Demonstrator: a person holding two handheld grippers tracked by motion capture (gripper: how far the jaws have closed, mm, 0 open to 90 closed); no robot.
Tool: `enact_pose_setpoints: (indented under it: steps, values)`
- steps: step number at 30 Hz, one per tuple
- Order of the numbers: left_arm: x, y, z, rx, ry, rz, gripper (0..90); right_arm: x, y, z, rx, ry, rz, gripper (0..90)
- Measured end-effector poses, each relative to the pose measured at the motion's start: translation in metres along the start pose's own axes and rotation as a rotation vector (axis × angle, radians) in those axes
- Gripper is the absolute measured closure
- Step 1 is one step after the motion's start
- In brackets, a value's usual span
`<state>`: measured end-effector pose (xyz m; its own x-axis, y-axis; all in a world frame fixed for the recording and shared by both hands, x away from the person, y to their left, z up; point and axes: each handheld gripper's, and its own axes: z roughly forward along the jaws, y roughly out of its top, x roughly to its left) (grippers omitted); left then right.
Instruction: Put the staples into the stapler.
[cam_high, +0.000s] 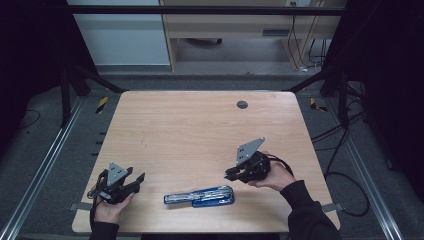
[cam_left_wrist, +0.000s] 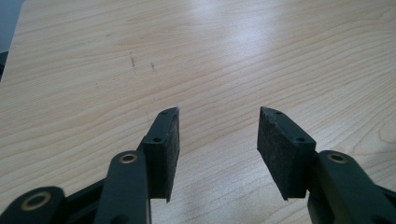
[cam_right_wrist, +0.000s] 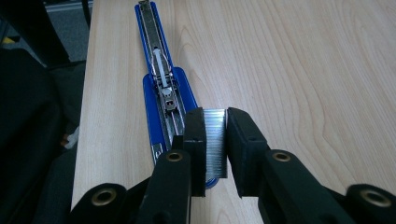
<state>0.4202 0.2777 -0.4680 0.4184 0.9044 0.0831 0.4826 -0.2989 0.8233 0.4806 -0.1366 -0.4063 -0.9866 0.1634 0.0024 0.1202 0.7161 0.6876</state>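
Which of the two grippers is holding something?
The right gripper: its jaws clamp a strip of staples above the opened blue stapler. The left gripper stands open over bare table.

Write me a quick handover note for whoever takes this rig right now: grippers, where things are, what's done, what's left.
Right gripper: shut on a silver strip of staples, held above the table near the stapler.
Left gripper: open, nothing between its pads, over bare wood at the table's near left.
Blue stapler: lies opened flat near the front edge of the light wooden table, metal channel exposed.
Done: staples picked up.
Left: likely seat the strip in the channel, then close the stapler.
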Motion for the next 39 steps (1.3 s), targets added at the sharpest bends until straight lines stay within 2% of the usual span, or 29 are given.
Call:
enact_pose_setpoints:
  steps: [4, 9, 16, 29, 31, 39]
  values:
    - [-0.001, 0.0, -0.001, 0.0, 0.004, 0.004, 49.0, -0.001, 0.002, 0.011, 0.041, 0.037, -0.037, 78.2]
    - [-0.001, 0.0, 0.0, 0.001, 0.005, 0.002, 49.0, -0.001, 0.002, 0.021, 0.073, 0.071, -0.061, 78.3]
    - [-0.001, 0.0, 0.0, 0.004, 0.006, 0.007, 49.0, 0.003, 0.003, 0.031, 0.082, 0.109, -0.093, 78.2]
    - [-0.002, 0.0, 0.0, 0.001, 0.009, 0.003, 49.0, 0.004, 0.0, 0.035, 0.09, 0.129, -0.097, 78.3]
    - [-0.002, 0.0, 0.0, 0.003, 0.008, 0.005, 49.1, 0.003, 0.002, 0.036, 0.091, 0.132, -0.114, 78.3]
    - [-0.002, 0.0, 0.0, 0.001, 0.009, 0.005, 49.1, 0.004, 0.004, 0.042, 0.134, 0.138, -0.126, 78.3]
